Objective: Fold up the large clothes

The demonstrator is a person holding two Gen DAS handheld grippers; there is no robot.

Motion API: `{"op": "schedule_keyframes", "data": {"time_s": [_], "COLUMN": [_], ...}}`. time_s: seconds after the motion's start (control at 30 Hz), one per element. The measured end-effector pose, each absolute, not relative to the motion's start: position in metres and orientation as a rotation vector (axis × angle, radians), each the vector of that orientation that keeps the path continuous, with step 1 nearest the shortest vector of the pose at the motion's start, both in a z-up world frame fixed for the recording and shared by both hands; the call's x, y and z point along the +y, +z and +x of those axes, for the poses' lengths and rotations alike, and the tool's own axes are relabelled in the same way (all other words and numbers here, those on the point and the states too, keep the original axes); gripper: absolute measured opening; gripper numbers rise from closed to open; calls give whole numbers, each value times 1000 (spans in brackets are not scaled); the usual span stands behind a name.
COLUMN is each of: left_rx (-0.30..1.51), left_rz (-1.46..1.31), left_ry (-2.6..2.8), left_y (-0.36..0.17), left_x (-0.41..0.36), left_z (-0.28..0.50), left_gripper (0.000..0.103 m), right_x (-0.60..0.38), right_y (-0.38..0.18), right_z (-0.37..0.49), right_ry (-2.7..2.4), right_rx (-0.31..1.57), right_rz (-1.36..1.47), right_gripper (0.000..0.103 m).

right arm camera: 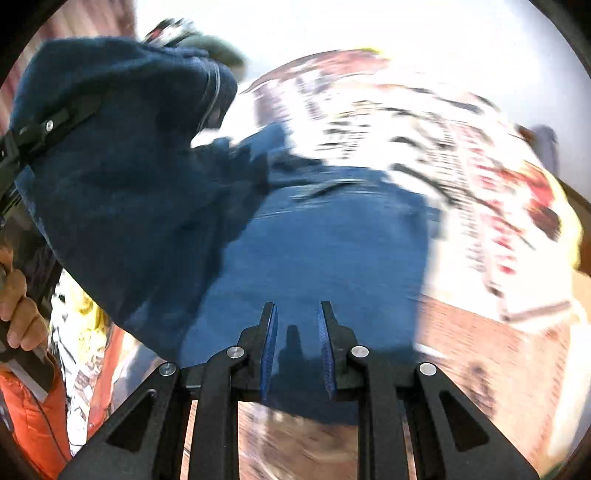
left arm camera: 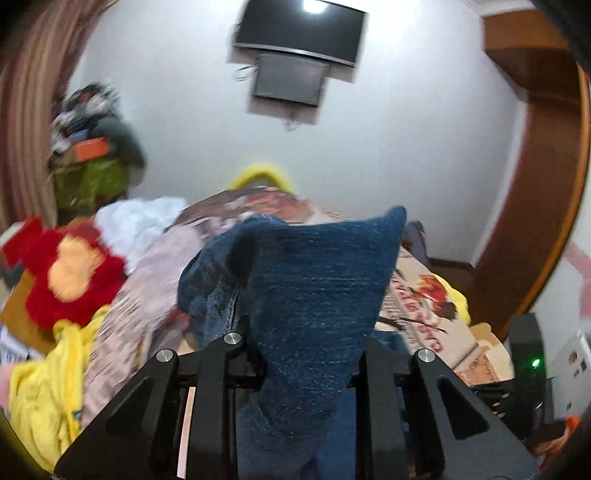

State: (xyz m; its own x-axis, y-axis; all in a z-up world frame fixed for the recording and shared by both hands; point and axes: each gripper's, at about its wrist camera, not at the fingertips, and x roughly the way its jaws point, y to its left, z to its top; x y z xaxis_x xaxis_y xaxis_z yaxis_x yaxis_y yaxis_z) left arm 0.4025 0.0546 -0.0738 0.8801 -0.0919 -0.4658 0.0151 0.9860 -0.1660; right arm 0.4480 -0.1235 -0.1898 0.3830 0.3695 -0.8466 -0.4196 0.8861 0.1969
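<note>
Patterned bedspread (right arm camera: pixel 424 155) under a white wall (left arm camera: pixel 184 110) with mounted TV (left arm camera: pixel 299 31), blue jeans (right arm camera: pixel 314 258) lying lengthwise away from camera, one end lifted, clamped in left gripper (left arm camera: pixel 303 332), right gripper (right arm camera: pixel 295 343) fingers apart above denim.

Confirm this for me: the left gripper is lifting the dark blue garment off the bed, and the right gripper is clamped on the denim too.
Wrong on the right gripper. The right wrist view shows its jaws apart above the blue denim with nothing between them. The rest holds: in the left wrist view, the left gripper has the dark blue garment raised above the bed.
</note>
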Motion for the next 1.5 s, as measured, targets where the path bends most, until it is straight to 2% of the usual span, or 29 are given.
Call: {"op": "schedule_keyframes", "data": {"time_s": [0.2, 0.4, 0.67, 0.8, 0.83, 0.9, 0.93, 0.97, 1.03, 1.23, 1.33, 1.5], "left_rx": [524, 651, 847, 872, 879, 902, 918, 928, 931, 825, 776, 799], "left_rz": [-32, 142, 165, 214, 227, 224, 193, 158, 92, 2, 0, 12], "left_ry": [-183, -293, -369, -364, -360, -379, -418, -447, -474, -390, -296, -128], "left_y": [-80, -134, -188, -193, -192, -185, -180, -176, -164, -126, -113, -124], "left_x": [-32, -102, -113, -117, -120, -121, -119, -117, -109, -60, -26, 24], "left_z": [418, 406, 384, 375, 373, 374, 373, 370, 365, 350, 350, 364], "left_gripper": [20, 20, 21, 25, 28, 46, 61, 72, 81, 82, 91, 93], "right_x": [-212, -266, -278, -276, -274, -272, -272, -271, -269, -252, -234, -193], "right_y": [-167, -162, -173, -173, -171, -166, -163, -160, -153, -129, -120, -116], "right_z": [429, 400, 363, 357, 355, 353, 353, 353, 351, 355, 359, 373], "right_ry": [362, 299, 289, 303, 303, 307, 309, 311, 313, 349, 380, 460], "right_rx": [1036, 1020, 1038, 1043, 1038, 1027, 1018, 1011, 989, 934, 904, 884], "right_rz": [-11, -1, 7, 10, 9, 3, 0, -4, -12, -30, -48, -78], "right_gripper": [17, 17, 17, 17, 17, 17, 17, 17, 17, 17, 17, 17]}}
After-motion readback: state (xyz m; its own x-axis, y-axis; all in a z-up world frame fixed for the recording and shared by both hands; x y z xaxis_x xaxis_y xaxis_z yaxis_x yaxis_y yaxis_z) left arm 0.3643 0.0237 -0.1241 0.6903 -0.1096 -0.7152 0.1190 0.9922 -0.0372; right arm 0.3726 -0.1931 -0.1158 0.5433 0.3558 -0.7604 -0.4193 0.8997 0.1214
